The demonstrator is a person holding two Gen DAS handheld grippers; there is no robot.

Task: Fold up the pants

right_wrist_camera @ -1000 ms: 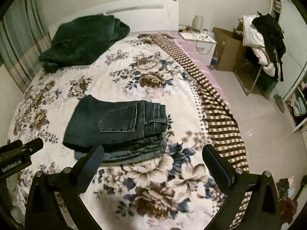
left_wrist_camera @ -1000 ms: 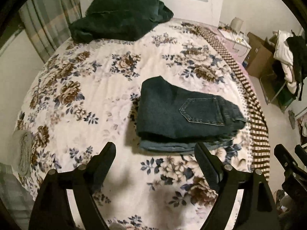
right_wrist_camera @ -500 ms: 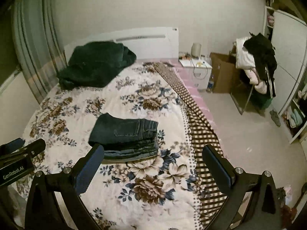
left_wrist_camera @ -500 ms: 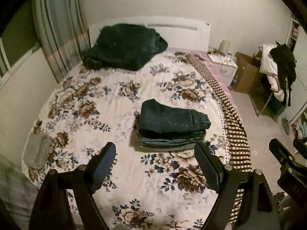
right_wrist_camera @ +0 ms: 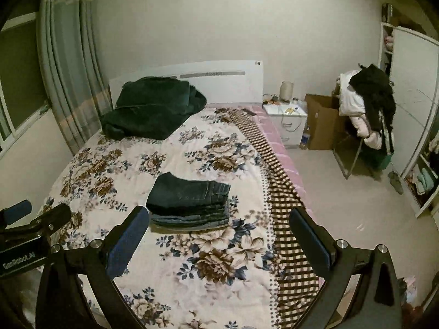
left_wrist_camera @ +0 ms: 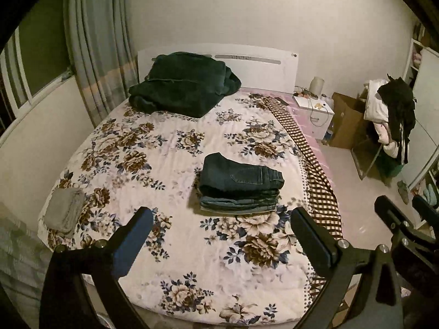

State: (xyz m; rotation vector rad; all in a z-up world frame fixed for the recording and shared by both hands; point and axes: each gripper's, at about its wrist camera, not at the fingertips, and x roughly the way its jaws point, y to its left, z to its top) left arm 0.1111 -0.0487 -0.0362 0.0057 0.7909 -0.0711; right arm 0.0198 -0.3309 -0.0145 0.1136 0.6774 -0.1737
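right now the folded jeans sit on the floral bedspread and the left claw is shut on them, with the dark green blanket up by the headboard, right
Not quite. The left claw is open and holds nothing; the left wrist view shows its fingers spread wide, well short of the folded jeans. The rest stands: the jeans sit on the floral bedspread, and the dark green blanket lies up by the headboard.

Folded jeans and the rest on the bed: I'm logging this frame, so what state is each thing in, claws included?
jeans: folded into a stack, flat on the bed, untouched
dark green blanket: bunched loosely by the headboard
grey cloth: crumpled at the bed's edge
cardboard box: open on top
left claw: open, empty
right claw: open, empty
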